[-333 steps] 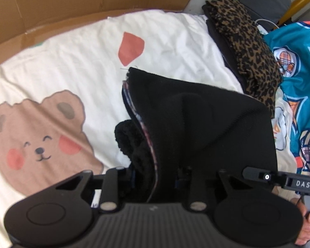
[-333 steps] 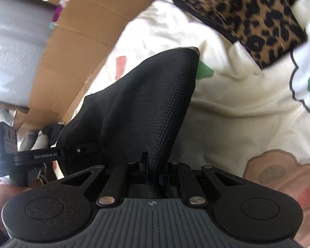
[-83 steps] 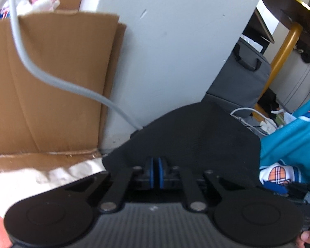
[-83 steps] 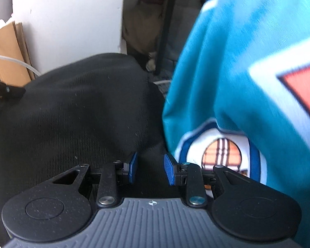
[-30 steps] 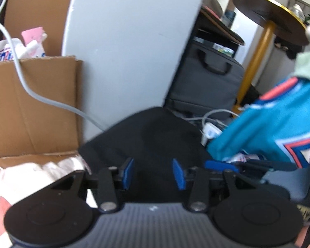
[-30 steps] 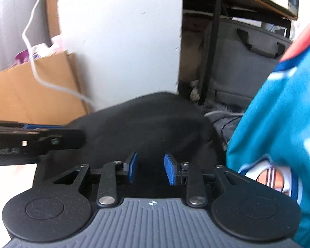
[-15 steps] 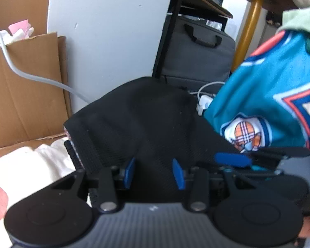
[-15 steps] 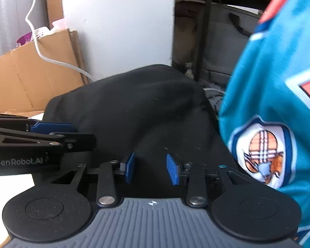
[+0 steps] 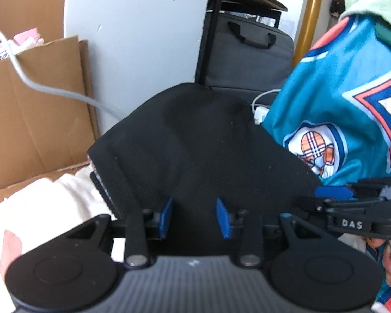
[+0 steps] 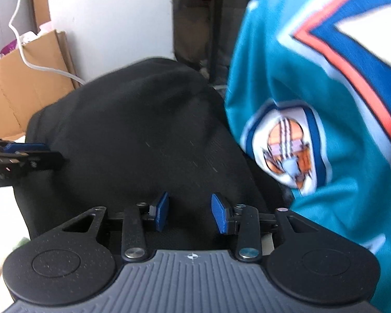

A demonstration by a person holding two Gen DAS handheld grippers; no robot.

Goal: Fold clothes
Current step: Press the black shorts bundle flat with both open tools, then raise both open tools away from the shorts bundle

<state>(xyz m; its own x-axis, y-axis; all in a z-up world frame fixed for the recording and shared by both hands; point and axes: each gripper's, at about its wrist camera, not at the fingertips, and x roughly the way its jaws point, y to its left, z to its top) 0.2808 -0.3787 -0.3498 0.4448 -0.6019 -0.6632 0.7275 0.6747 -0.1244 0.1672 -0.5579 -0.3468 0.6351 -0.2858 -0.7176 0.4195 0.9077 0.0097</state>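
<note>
Where both claws pinched the black garment [image 9: 200, 146] eleven seconds ago, the left gripper [image 9: 194, 217] and right gripper [image 10: 189, 212] now stand released, blue pads apart above it. It lies folded at twelve o'clock, with the teal jersey [image 10: 325, 120] at three o'clock, touching its edge.

The only clear lettering is "DAS", in pale capitals on the black side of the right gripper [image 9: 333, 191], which shows at the right edge of the left wrist view. In the right wrist view the left gripper [image 10: 26, 147] comes in from the left edge, and a line of pale print on its body is too blurred to read. The teal jersey [image 9: 338, 99] on the right carries a round helmet crest but no legible words or numbers.
</note>
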